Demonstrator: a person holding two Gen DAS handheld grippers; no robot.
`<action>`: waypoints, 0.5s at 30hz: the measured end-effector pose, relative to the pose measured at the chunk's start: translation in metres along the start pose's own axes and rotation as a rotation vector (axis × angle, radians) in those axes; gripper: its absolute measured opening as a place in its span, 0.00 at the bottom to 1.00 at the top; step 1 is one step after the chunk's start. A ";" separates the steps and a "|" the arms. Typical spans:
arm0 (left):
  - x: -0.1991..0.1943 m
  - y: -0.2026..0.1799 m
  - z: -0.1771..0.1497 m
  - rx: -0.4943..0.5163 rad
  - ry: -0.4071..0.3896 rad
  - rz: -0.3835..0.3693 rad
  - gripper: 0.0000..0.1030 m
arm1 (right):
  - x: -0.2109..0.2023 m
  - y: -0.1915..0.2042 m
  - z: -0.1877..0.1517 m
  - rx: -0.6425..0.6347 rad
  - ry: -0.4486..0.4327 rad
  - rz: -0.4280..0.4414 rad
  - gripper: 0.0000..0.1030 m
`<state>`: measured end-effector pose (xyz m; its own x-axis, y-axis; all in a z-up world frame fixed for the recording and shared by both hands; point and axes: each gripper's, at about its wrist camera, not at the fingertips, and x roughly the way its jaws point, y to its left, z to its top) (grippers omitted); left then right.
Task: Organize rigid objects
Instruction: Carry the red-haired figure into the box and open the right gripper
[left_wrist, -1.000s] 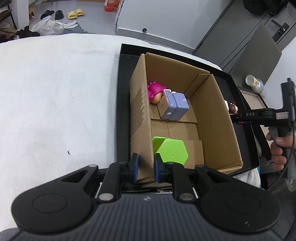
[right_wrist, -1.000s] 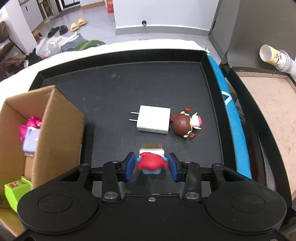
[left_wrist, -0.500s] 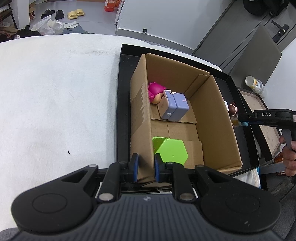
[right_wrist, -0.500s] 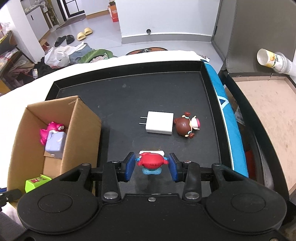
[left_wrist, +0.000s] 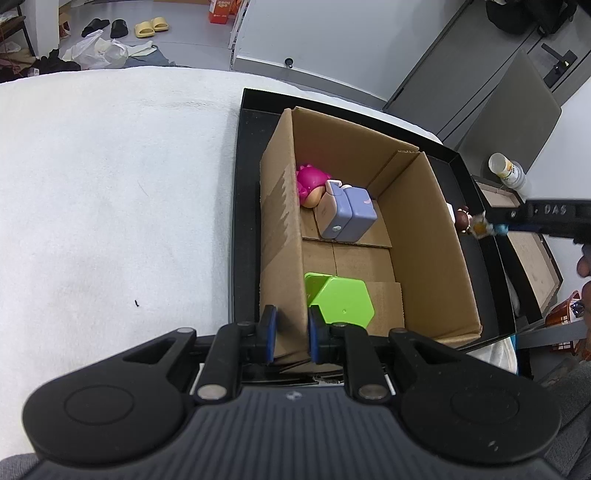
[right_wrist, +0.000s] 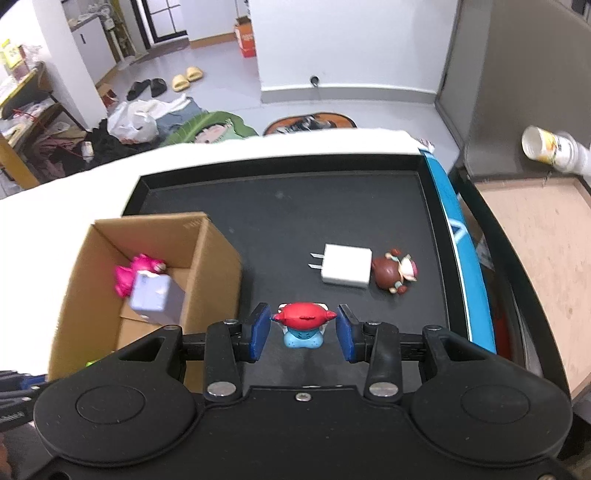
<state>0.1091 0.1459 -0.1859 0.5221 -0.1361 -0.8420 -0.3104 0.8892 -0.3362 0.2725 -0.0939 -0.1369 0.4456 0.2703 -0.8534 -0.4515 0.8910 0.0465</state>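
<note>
The right gripper carries a small red-capped figurine at lower centre of the right wrist view; its jaws pinch the toy across the cap, one blue pad at each tip, and the toy appears to hang clear of the black tray. The figurine looks like hard moulded plastic: light, stiff, glossy, and probably slippery on its rounded cap. Judged from its form, the flatter sides of the cap give the surest hold; the narrow pale-blue base below offers less contact. The thin cap tips may chip under excess force. The cardboard box sits at centre of the left wrist view, inside the tray. It already holds a pink-haired figurine, a lilac block and a green hexagonal piece. The left gripper has its jaws closed on the near-left wall of the box, one pad inside and one outside, which steadies it. A white charger and a brown-haired figurine, touching each other, lie on the tray at centre right of the right wrist view.
</note>
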 end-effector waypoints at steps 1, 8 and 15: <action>0.000 0.000 0.000 -0.001 0.000 -0.001 0.16 | -0.003 0.003 0.002 -0.007 -0.006 0.004 0.37; 0.000 0.000 0.001 -0.003 0.001 -0.003 0.16 | -0.014 0.027 0.017 -0.048 -0.035 0.020 0.37; 0.002 0.001 0.000 -0.009 0.001 -0.008 0.16 | -0.017 0.050 0.025 -0.096 -0.045 0.029 0.37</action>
<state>0.1103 0.1462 -0.1878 0.5239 -0.1433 -0.8396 -0.3135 0.8841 -0.3466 0.2621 -0.0449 -0.1067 0.4646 0.3130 -0.8284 -0.5352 0.8445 0.0189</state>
